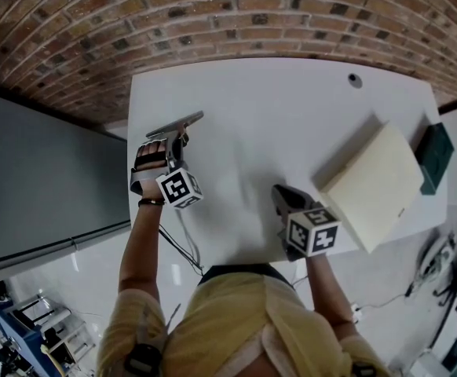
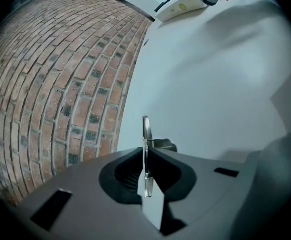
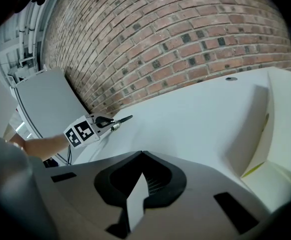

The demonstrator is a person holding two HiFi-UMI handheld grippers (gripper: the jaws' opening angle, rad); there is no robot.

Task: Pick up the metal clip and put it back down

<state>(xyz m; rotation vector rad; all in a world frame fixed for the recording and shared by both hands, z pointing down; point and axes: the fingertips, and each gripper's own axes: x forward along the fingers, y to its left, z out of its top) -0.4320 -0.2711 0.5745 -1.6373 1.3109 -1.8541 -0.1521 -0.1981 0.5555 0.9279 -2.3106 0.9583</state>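
Note:
My left gripper (image 1: 195,118) hovers at the left edge of the white table (image 1: 276,124), rolled on its side, its tips pointing toward the far right. In the left gripper view a thin metal clip (image 2: 146,134) stands edge-on, pinched between the jaws of the left gripper (image 2: 146,151), and sticks out past their tips. The right gripper view shows that gripper (image 3: 125,119) held above the tabletop. In the head view the clip is too small to make out. My right gripper (image 1: 279,191) sits over the table's near edge; its jaws (image 3: 140,156) are shut with nothing in them.
A cream box (image 1: 374,183) lies on the table's right side, right of my right gripper, with a dark green object (image 1: 435,157) beyond it. A small round grommet (image 1: 355,79) sits near the far edge. A brick wall (image 1: 213,14) runs behind, and a grey panel (image 1: 40,179) stands left.

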